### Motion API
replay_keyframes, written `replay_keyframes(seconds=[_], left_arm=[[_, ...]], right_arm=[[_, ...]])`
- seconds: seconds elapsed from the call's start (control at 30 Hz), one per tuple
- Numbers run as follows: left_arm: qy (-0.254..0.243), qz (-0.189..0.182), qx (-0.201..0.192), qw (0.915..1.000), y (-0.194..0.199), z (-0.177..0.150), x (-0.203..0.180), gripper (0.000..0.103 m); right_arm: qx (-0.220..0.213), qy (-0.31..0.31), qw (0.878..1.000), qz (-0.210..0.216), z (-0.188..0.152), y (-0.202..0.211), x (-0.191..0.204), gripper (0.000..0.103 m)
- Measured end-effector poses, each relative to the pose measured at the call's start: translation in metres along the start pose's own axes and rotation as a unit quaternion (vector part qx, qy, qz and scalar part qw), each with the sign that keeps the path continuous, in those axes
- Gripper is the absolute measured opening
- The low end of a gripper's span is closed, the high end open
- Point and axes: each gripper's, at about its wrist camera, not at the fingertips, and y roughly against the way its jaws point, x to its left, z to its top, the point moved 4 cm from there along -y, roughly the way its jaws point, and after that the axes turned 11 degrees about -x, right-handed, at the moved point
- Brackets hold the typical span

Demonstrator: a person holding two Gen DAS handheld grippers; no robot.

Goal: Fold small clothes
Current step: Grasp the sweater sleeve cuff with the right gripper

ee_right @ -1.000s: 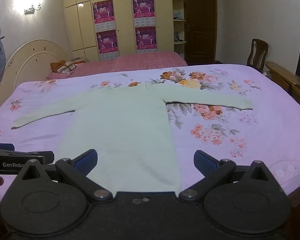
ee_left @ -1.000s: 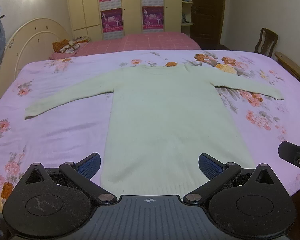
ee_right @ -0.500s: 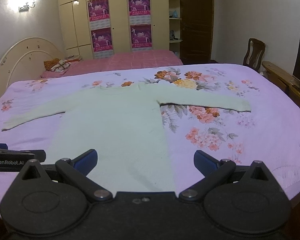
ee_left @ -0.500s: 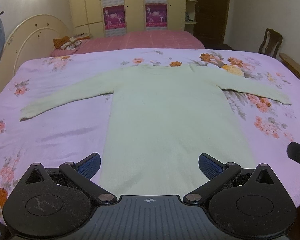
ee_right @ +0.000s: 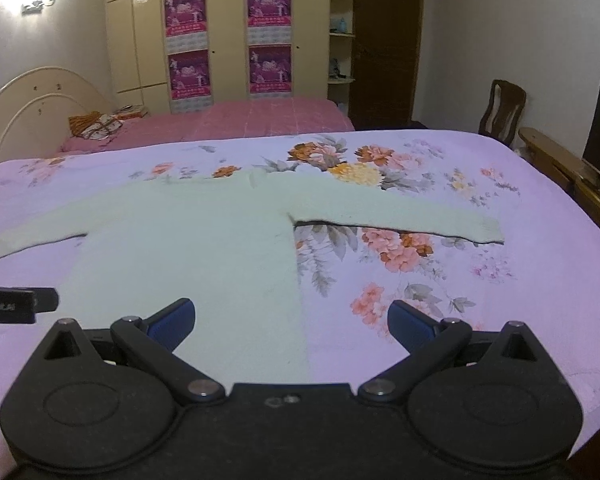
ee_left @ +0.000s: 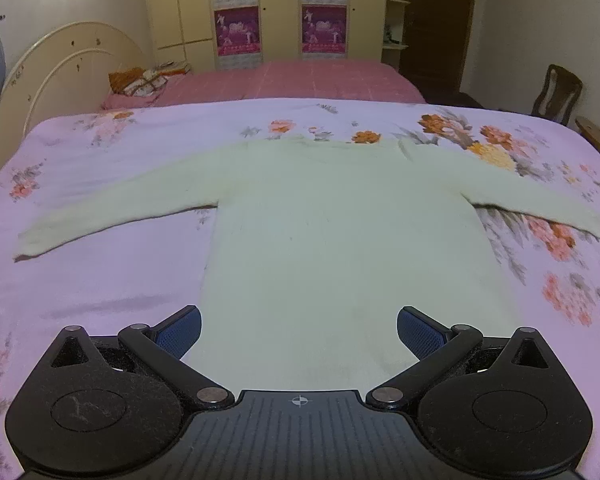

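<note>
Lying flat mid-bed, the pale green sweater (ee_left: pixel 340 232) had both sleeves spread, hem at the near edge. The left gripper (ee_left: pixel 299 330) gaped wide above the hem; the right gripper (ee_right: pixel 291 322) gaped wide over its right side and the floral bedspread (ee_right: pixel 500 280).

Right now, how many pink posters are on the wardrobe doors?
4 posters, in two columns of two: upper left, lower left, upper right, lower right. None seems hidden in the right wrist view.
</note>
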Motion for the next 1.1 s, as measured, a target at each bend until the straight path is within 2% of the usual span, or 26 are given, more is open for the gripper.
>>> replay_keyframes(seconds=[0.5,0.6,0.7,0.87,1.1], left_arm=[[-0.001,0.019,-0.001,0.9998,-0.1,0.036,-0.023,0.103],[0.004,0.015,0.004,0.9999,-0.118,0.041,-0.03,0.103],[-0.002,0.019,0.008,0.9998,-0.136,0.045,-0.039,0.103],[-0.005,0.02,0.01,0.9997,-0.162,0.049,-0.051,0.103],[-0.009,0.03,0.016,0.9994,-0.194,0.053,-0.061,0.103]], right_arm=[[0.036,-0.013,0.999,-0.026,0.008,-0.104,-0.045,0.099],[0.037,-0.023,0.999,-0.031,0.008,-0.122,-0.06,0.096],[0.035,-0.033,0.998,-0.047,0.01,-0.143,-0.079,0.086],[0.059,-0.068,0.993,-0.075,0.003,-0.178,-0.12,0.076],[0.089,-0.105,0.983,-0.124,-0.01,-0.221,-0.175,0.074]])
